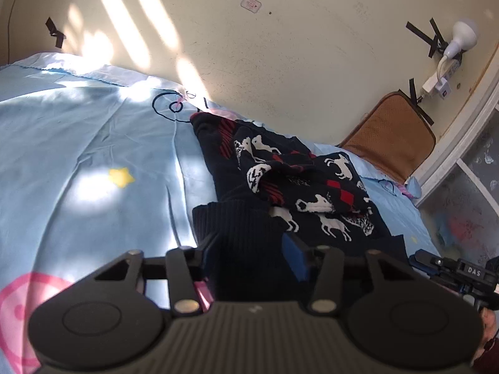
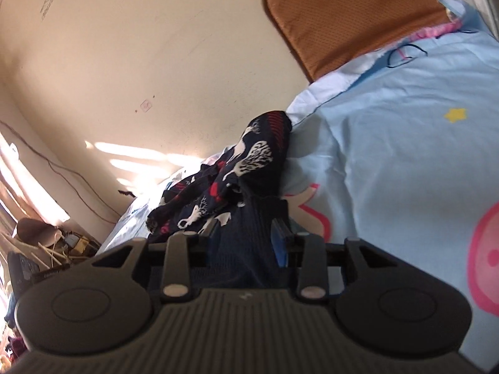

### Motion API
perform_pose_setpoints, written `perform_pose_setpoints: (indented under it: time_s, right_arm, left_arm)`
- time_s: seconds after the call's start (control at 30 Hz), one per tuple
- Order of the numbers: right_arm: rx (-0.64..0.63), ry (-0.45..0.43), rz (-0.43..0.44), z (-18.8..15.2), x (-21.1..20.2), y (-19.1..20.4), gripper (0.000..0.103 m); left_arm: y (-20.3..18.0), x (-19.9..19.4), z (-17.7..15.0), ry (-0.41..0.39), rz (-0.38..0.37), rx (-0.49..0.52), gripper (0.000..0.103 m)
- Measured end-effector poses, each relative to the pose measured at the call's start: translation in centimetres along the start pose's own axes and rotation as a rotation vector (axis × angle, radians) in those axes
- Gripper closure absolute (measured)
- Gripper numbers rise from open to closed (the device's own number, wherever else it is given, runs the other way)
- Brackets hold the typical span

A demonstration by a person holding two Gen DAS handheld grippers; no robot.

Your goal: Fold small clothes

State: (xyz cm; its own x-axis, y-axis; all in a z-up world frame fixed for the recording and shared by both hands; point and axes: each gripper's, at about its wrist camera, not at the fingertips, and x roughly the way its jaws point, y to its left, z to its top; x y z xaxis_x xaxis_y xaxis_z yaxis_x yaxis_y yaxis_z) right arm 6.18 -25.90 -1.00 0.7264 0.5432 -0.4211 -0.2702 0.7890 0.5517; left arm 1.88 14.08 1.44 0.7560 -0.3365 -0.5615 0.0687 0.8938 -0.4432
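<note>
A dark navy knitted sweater (image 1: pixel 280 180) with white deer and red diamonds lies crumpled on a light blue bedsheet (image 1: pixel 93 143) near the wall. Its ribbed hem (image 1: pixel 237 227) runs back between the fingers of my left gripper (image 1: pixel 248 249), whose jaws stand apart; the blue pad (image 1: pixel 294 258) shows bare beside the cloth. In the right wrist view the same sweater (image 2: pixel 237 168) trails into my right gripper (image 2: pixel 246 233), jaws also apart around the ribbed edge. The right gripper (image 1: pixel 419 260) shows at the lower right of the left wrist view.
The sheet (image 2: pixel 405 155) carries yellow stars and pink circles. A brown cushion (image 1: pixel 389 137) leans on the cream wall at the bed's far corner. A white bulb and plug strip (image 1: pixel 458 40) hang above it. A white frame (image 1: pixel 461 143) borders the right; floor clutter (image 2: pixel 62 243) lies left.
</note>
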Motion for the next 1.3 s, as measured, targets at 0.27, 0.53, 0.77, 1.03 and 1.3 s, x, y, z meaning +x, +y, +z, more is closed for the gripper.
perform_pose_setpoints:
  time_s: [0.27, 0.53, 0.77, 1.03, 1.3]
  right_arm:
    - [-0.02, 0.025, -0.116, 0.2, 2.8, -1.9, 0.08]
    - [-0.061, -0.023, -0.051, 6.3, 2.1, 1.6, 0.072]
    - [-0.168, 0.096, -0.134, 12.9, 14.2, 5.7, 0.061]
    - [-0.123, 0.299, -0.269, 16.1, 28.8, 3.3, 0.041]
    - [-0.319, 0.327, -0.217, 14.4, 28.2, 6.2, 0.089]
  left_arm:
    - [-0.4, 1.3, -0.8, -0.004, 0.07, 0.098, 0.086]
    - [1.9, 0.9, 2.6, -0.165, -0.033, -0.074, 0.059]
    - [3.9, 5.6, 1.8, -0.048, -0.08, -0.17, 0.065]
    - [4.1, 5.7, 1.8, -0.048, -0.097, -0.173, 0.064]
    - [4.0, 5.7, 1.9, -0.048, -0.103, -0.18, 0.064]
